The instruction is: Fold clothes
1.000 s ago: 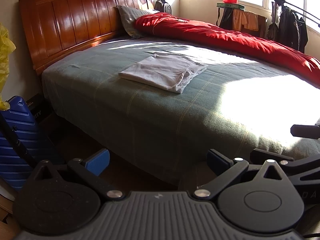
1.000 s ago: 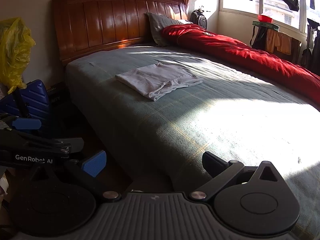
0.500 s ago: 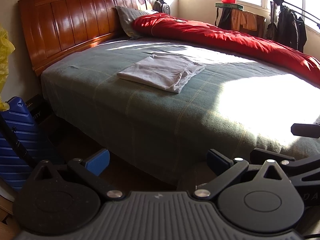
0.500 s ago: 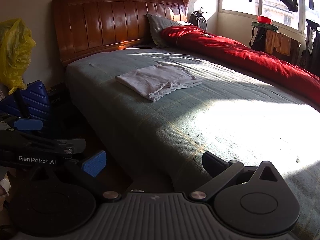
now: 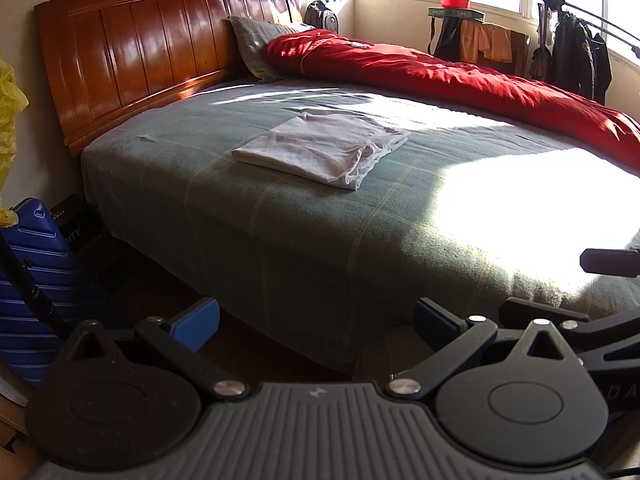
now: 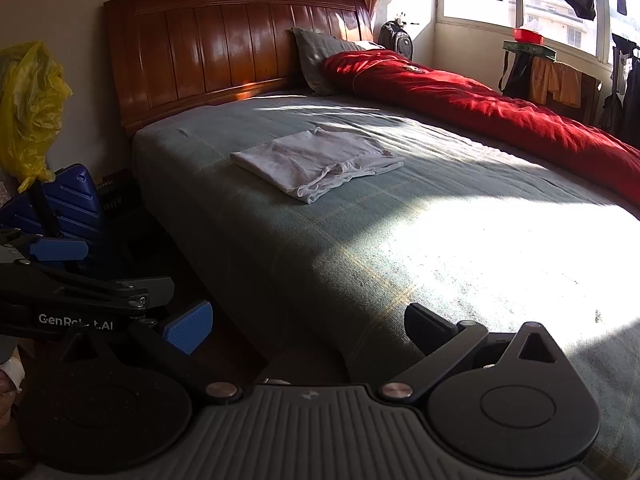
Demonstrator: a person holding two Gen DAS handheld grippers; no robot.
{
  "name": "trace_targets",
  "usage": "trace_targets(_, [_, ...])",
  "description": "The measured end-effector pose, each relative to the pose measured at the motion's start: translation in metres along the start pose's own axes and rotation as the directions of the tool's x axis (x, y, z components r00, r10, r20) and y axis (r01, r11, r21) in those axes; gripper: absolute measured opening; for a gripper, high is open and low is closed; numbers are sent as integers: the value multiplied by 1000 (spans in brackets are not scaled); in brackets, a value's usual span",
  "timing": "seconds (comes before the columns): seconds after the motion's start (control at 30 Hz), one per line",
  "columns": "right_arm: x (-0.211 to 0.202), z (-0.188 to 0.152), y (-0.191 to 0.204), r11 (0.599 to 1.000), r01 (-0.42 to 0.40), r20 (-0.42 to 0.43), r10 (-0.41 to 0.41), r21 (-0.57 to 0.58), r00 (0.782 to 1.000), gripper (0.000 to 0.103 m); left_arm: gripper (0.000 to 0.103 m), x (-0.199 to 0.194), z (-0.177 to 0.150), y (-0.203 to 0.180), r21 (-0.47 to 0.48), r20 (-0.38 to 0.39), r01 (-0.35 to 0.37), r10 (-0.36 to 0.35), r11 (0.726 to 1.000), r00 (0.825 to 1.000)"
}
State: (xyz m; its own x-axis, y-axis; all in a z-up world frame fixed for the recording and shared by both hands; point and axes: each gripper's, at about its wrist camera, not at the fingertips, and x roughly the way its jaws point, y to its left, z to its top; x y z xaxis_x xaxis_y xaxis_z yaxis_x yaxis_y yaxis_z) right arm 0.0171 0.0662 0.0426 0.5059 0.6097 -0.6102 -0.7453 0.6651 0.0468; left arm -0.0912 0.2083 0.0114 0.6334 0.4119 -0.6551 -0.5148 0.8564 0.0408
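Both grippers, left (image 5: 316,318) and right (image 6: 306,324), hang wide apart and empty off the bed's near edge (image 5: 304,240). The folded white garment (image 5: 320,146) lies mid-bedspread, red duvet (image 5: 460,76) beyond.

Folded shirt (image 5: 326,147) lay on the bed (image 5: 280,216) well ahead of both grippers, headboard (image 5: 160,52) behind it to the left, quilt (image 5: 460,76) along the bed's far right side, suitcase (image 5: 36,276) on the floor left of the left gripper (image 5: 316,318)
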Motion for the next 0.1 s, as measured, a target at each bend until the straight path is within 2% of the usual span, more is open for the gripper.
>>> trace_targets(0.1, [0,0,-1,1000,-2,0,2,3,1000,103,102,0,-1,-1,4,-2,1,-1,1000,1000])
